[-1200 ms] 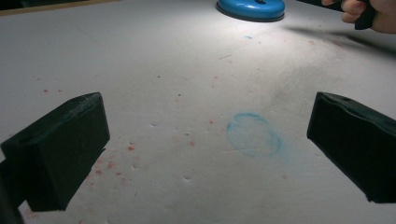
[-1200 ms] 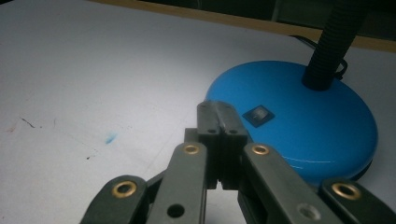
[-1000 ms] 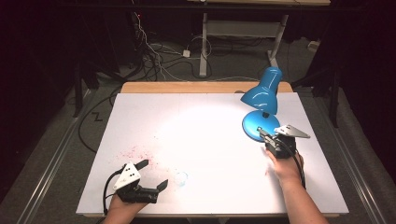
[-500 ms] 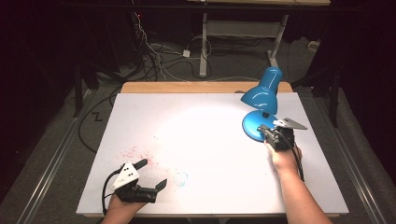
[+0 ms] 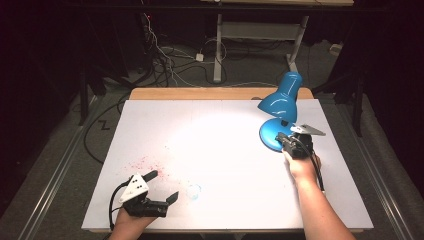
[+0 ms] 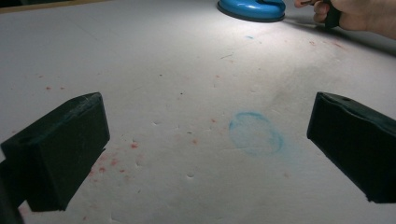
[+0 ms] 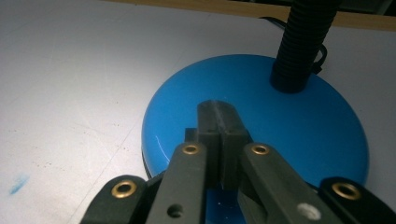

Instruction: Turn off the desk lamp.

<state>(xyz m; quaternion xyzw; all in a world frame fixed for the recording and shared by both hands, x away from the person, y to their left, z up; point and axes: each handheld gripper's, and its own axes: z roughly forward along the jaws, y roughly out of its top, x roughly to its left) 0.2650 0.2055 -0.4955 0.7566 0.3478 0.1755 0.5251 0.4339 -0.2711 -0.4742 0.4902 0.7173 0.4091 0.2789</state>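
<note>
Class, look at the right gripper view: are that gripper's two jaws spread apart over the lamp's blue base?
No. The right gripper has its jaws pressed together with no gap, poised over the desk lamp's blue base.

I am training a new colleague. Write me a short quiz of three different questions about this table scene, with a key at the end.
1. True or false: the left gripper holds its jaws wide apart over the white table.
2. Which colour is the faint ring mark between the left gripper's jaws? A) red B) blue C) green
3. Fill in: the right gripper, jaws together, sits over the round ____ of the blue desk lamp.

Key: 1 true. 2 B. 3 base; whether the jaws touch it cannot be told.
</note>
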